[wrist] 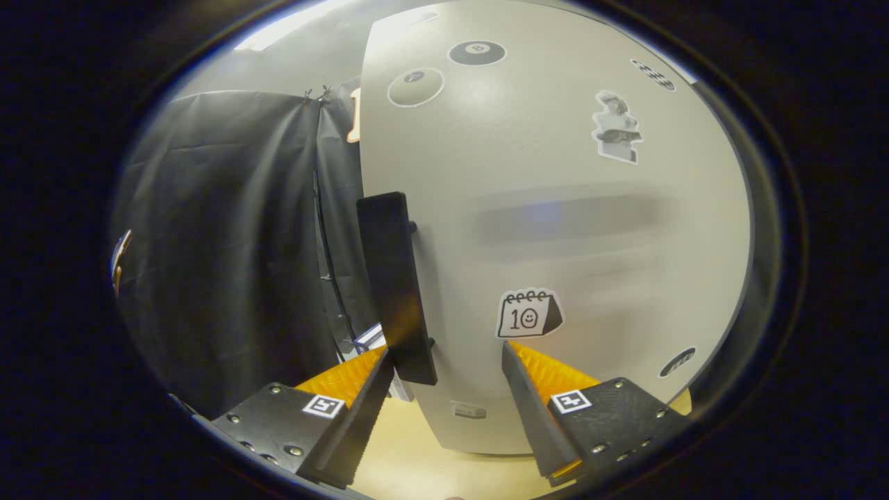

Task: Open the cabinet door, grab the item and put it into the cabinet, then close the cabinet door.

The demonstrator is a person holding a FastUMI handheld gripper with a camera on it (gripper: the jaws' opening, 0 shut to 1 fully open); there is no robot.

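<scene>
A pale grey cabinet door (555, 229) with several stickers stands right in front of me. Its black bar handle (397, 285) runs upright along the door's left edge, held off the door on two short posts. My gripper (448, 357) is open. The lower end of the handle sits between the fingers, close against the left fingertip (378, 364). The right fingertip (510, 354) is near the door face, just below a calendar sticker (529, 314). Neither finger visibly presses on the handle. The item is hidden from me.
Black cloth (229, 243) hangs as the booth wall to the left of the door. A light wooden tabletop (424, 444) lies under the fingers and the cabinet. A small white and blue thing (368, 339) peeks out behind the left fingertip.
</scene>
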